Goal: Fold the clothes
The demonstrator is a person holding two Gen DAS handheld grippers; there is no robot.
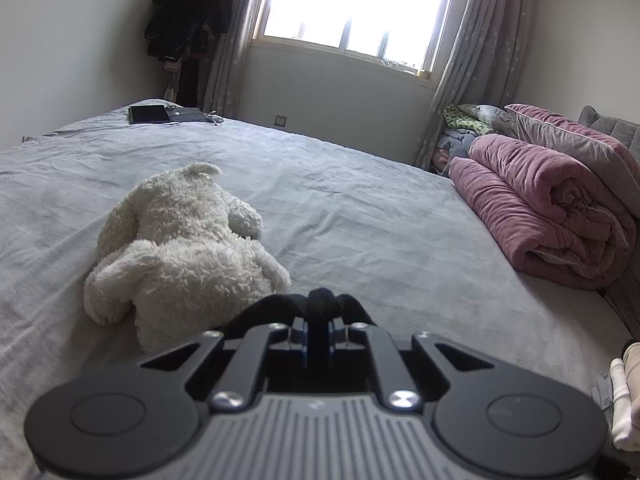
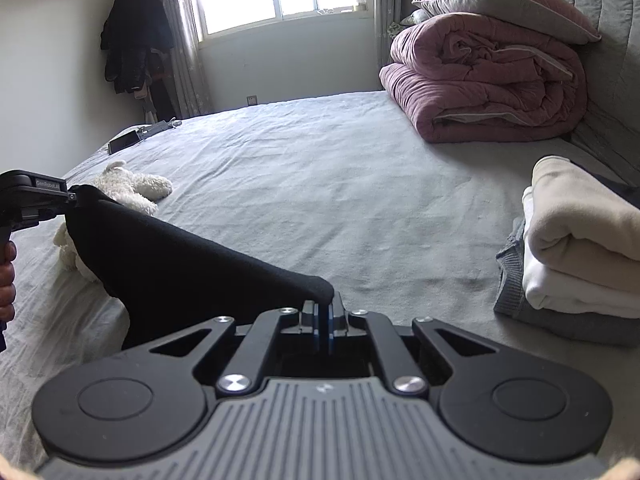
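Both sets of fingers are pinched tight on the same black garment (image 2: pixel 168 256). The right gripper (image 2: pixel 323 312) has one end bunched between its blue pads, and the left gripper (image 1: pixel 320 312) has the other end, so the cloth hangs stretched between the two, lifted just above the near edge of the bed (image 2: pixel 320 184). Its lower part sags down out of view.

Stuff that could go sideways, I reckon: each grip is only on a small wad of fabric, so a tug could pop one end loose. The white plush toy (image 1: pixel 180 248) sits right beside the left end near the bed's left edge, and the cloth could drape over it or drag it along. The folded stack (image 2: pixel 576 256) at the right edge looks safely apart.

Can't tell what kind of garment it is, how much is already folded, or whether its bottom touches the sheet. The holder's hand (image 2: pixel 6 276) is cut off at the frame edge.
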